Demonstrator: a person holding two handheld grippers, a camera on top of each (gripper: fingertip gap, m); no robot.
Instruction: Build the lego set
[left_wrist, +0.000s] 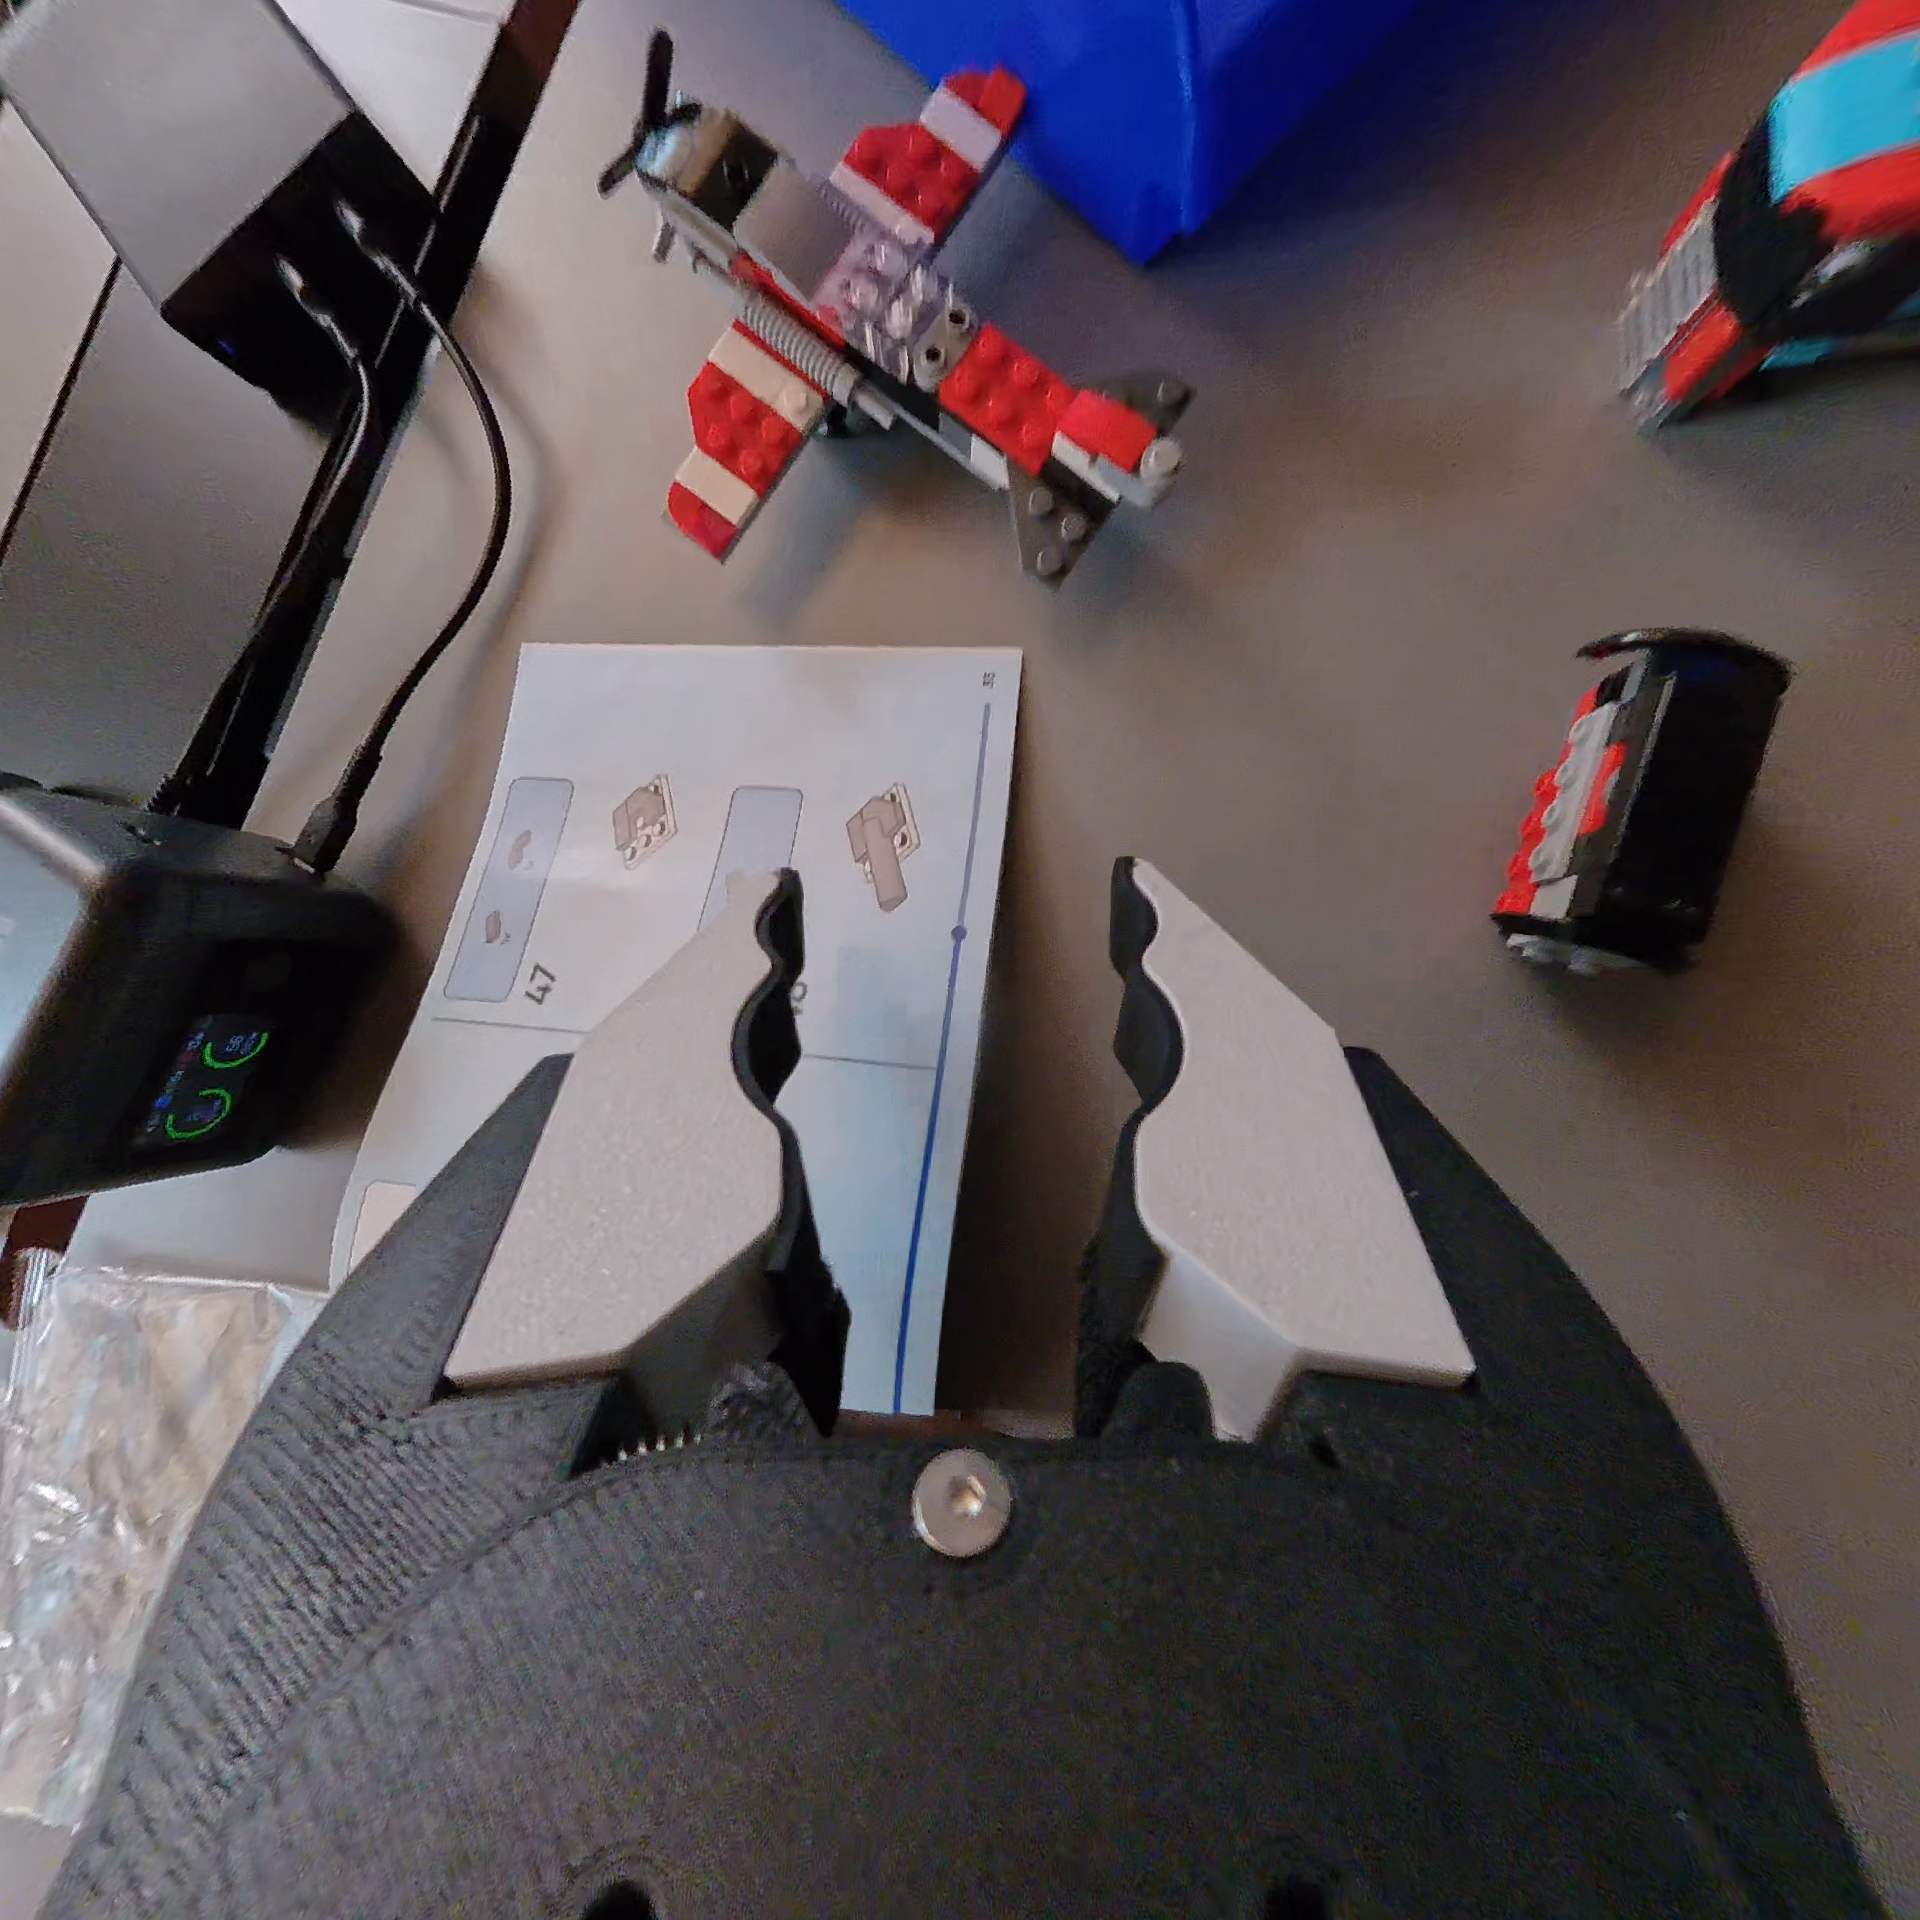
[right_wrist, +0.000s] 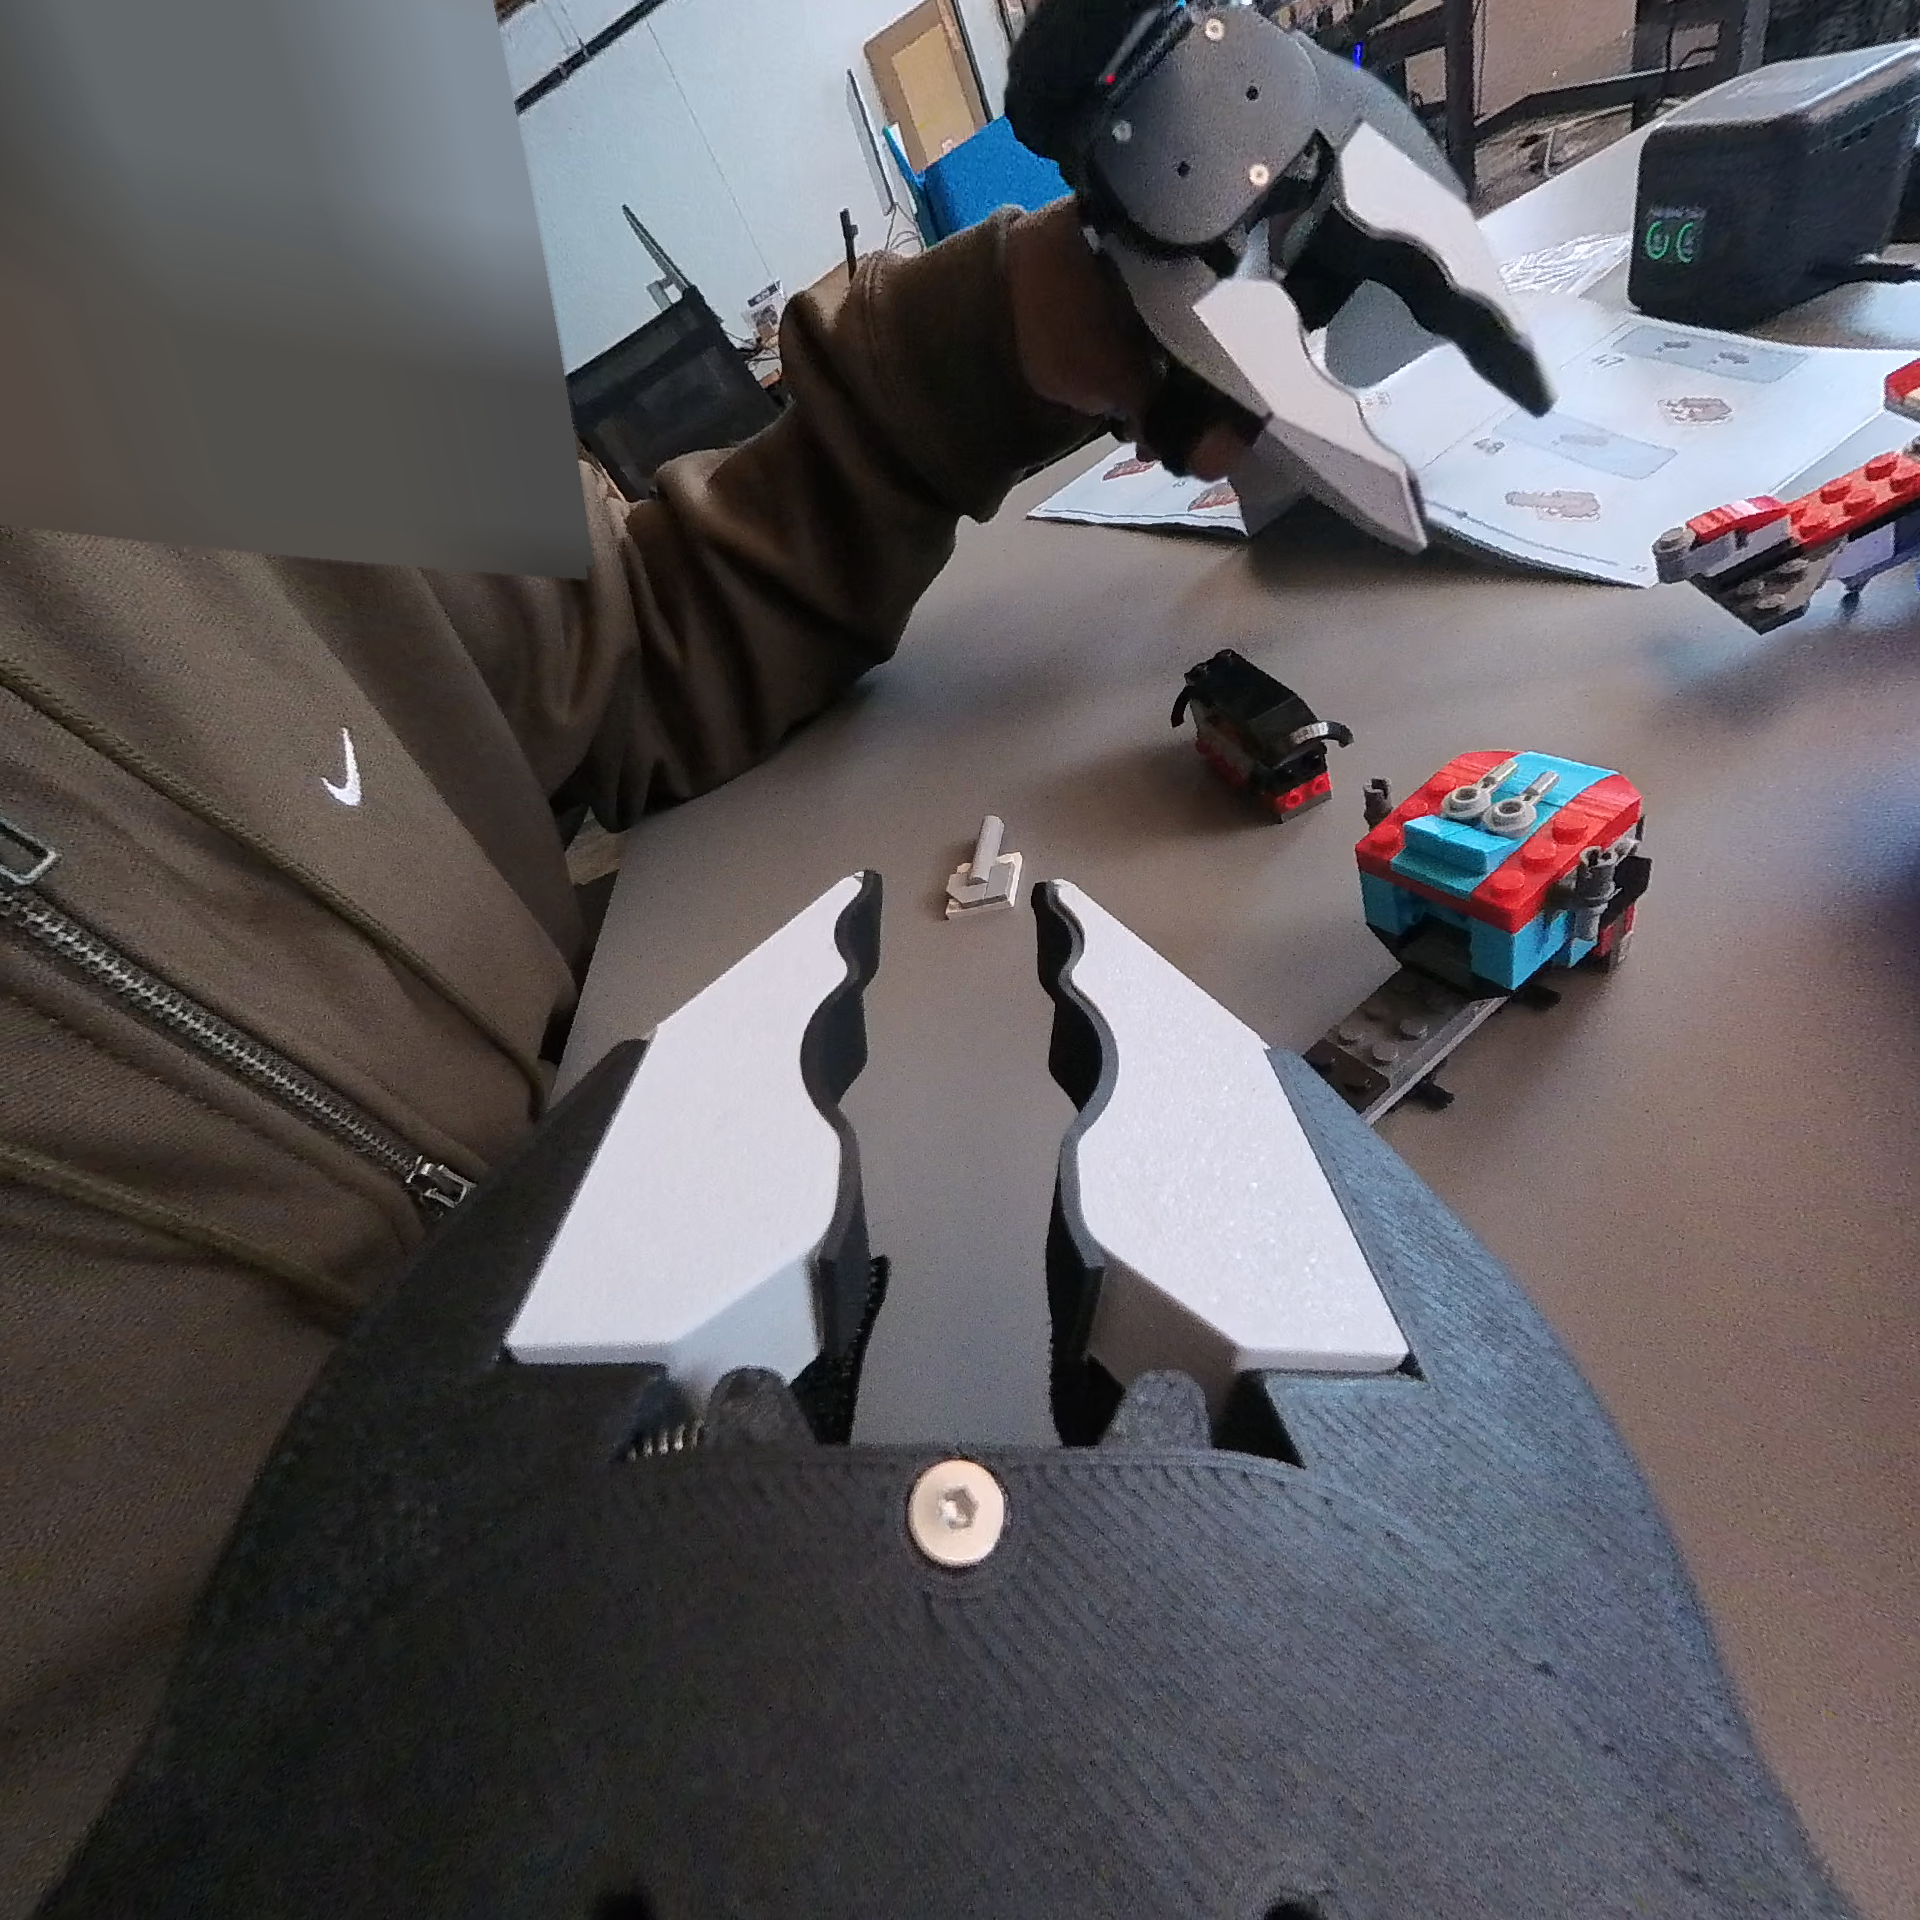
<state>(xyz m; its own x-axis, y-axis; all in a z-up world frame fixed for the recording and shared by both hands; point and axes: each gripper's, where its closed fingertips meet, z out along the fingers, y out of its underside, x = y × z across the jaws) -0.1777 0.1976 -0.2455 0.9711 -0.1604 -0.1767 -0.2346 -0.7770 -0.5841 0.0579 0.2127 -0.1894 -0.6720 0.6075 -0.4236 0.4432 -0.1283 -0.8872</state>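
Above the booklet (left_wrist: 748, 831), the left gripper (left_wrist: 956, 883) hangs with jaws wide apart, holding nothing. Right of the booklet, the right gripper (right_wrist: 956, 894) has jaws partly apart, bare, just short of a small grey brick piece (right_wrist: 985, 883) on the matte grey worktop (right_wrist: 1143, 644). Beyond the booklet lies a studded red-and-white plane (left_wrist: 883, 343).
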